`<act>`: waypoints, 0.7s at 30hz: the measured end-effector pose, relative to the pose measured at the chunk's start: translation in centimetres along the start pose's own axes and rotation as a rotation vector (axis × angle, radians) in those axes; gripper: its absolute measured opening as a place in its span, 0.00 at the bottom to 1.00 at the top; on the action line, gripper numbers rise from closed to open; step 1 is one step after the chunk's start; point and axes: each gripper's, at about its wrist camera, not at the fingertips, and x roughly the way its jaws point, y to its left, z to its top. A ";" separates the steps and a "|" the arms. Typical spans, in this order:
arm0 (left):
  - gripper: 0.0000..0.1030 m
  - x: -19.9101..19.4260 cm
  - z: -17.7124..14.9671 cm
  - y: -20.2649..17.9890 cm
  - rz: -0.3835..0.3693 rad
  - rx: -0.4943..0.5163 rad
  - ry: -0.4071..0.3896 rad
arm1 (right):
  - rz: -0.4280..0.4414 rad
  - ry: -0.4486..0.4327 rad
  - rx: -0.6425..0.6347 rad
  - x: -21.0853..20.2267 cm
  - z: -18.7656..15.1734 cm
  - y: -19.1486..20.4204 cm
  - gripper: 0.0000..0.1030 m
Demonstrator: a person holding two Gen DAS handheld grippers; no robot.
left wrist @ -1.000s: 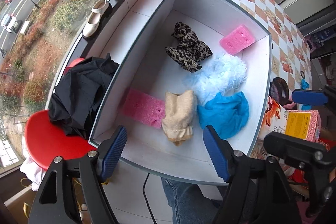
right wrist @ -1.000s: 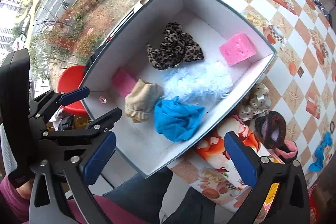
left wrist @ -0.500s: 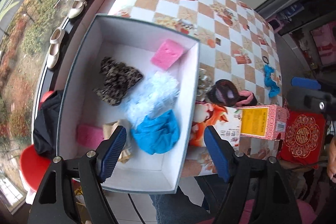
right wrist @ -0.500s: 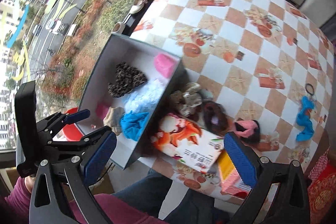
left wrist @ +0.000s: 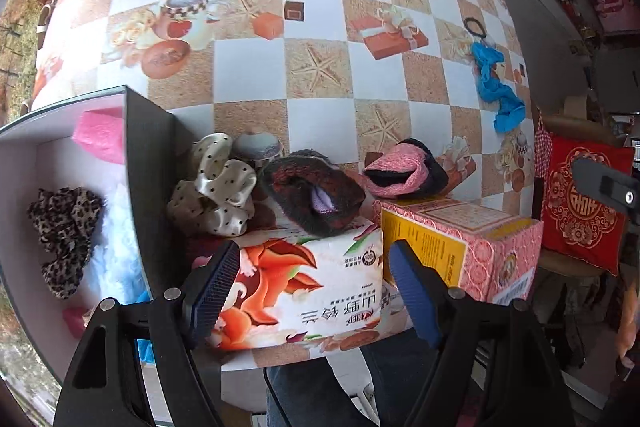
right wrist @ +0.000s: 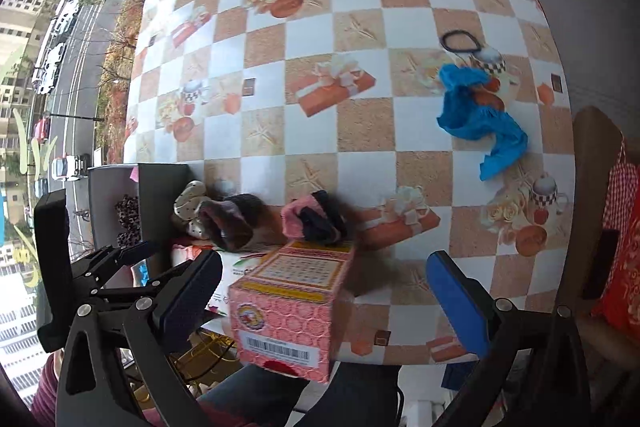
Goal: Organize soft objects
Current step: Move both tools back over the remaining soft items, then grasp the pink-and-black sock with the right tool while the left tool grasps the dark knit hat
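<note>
Both grippers are spread wide and hold nothing: the left gripper (left wrist: 314,289) hangs over the tissue pack (left wrist: 296,291), the right gripper (right wrist: 324,301) over the pink carton (right wrist: 290,307). A blue cloth (right wrist: 478,115) lies near the table's (right wrist: 360,39) right edge, and the box (left wrist: 148,187) stands at its left edge.

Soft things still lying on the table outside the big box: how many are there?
4: a cream polka-dot scrunchie beside the box wall, a dark maroon knitted piece, a pink-and-black knitted piece, and a crumpled blue cloth further off. Others may hide behind the cartons.
</note>
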 end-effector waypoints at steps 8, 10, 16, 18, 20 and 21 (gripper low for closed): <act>0.78 4.9 3.0 -0.4 -0.021 -0.041 0.170 | 0.086 0.204 0.002 7.1 3.0 -2.4 1.00; 0.78 5.7 3.4 -0.4 -0.021 -0.050 0.203 | 0.107 0.266 -0.039 9.3 3.9 -1.7 1.00; 0.78 7.8 4.1 -0.8 -0.073 -0.064 0.289 | 0.082 0.451 -0.165 15.7 4.7 0.2 1.00; 0.78 8.6 4.5 -0.9 -0.083 -0.076 0.300 | 0.015 0.464 -0.185 16.7 4.4 0.1 1.00; 0.78 9.1 5.2 -1.1 -0.081 -0.080 0.287 | -0.031 0.408 -0.153 16.4 4.4 -0.9 1.00; 0.78 9.4 5.7 -1.4 -0.082 -0.081 0.276 | -0.045 0.377 -0.118 15.9 4.4 -1.8 1.00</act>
